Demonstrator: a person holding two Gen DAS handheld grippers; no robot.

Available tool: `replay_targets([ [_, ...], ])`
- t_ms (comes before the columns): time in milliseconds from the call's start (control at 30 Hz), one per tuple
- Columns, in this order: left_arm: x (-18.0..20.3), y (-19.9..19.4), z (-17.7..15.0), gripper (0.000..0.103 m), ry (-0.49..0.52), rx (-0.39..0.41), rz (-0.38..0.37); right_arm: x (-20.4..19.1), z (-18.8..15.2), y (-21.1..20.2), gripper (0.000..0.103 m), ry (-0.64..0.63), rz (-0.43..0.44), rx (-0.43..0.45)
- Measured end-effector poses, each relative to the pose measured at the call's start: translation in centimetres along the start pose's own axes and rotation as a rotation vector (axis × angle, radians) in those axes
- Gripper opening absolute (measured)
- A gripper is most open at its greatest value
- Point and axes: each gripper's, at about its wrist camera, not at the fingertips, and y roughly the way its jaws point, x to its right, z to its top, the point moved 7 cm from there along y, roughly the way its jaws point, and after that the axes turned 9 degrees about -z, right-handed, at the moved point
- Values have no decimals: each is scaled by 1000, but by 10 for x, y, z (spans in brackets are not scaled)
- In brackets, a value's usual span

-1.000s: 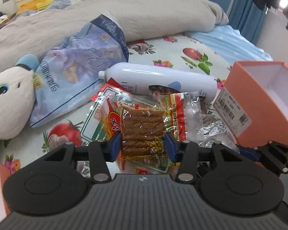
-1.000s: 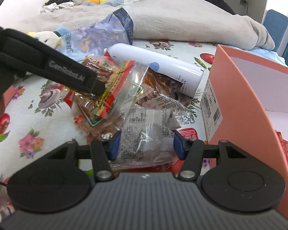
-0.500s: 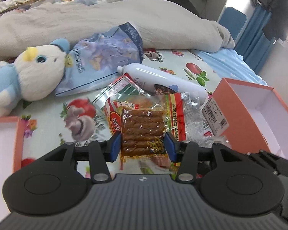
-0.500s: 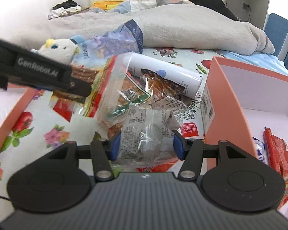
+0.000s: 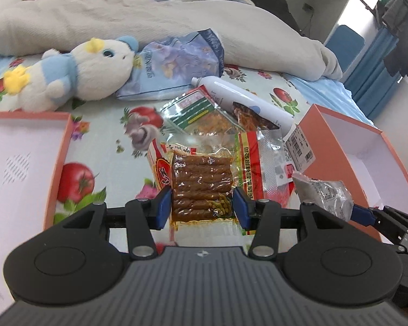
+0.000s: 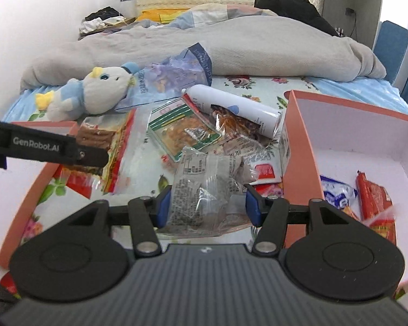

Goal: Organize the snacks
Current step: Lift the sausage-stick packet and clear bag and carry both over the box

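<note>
My left gripper (image 5: 202, 207) is shut on a red-and-yellow packet of brown sticks (image 5: 201, 182) and holds it above the flowered sheet. To its left lies an orange box (image 5: 58, 149) with a white inside. My right gripper (image 6: 208, 207) is shut on a clear, grey-printed packet (image 6: 206, 187), lifted just left of a second orange box (image 6: 302, 146). That box holds a blue-white packet (image 6: 337, 193) and a red packet (image 6: 372, 198). In the right wrist view the left gripper reaches in from the left with its packet (image 6: 95, 135).
On the sheet lie a green-striped packet (image 6: 182, 127), a brown-filled clear packet (image 6: 231, 122), a white bottle (image 6: 231, 106), a blue bag (image 6: 174, 76) and a plush toy (image 6: 95, 92). A grey blanket (image 6: 231, 43) is heaped behind them.
Both grippers have risen with their packets. The left one has swung leftward, bringing the left orange box into view. The right box's inside now shows in the right wrist view.
</note>
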Motion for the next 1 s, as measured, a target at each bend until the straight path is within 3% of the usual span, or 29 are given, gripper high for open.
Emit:
replay_targets([
  [433, 38, -21, -8, 54, 33, -4, -5, 18, 5, -42, 57, 15, -2, 19],
  [1000, 126, -59, 56, 54, 93, 114, -97, 72, 71, -103, 57, 51, -35, 175],
])
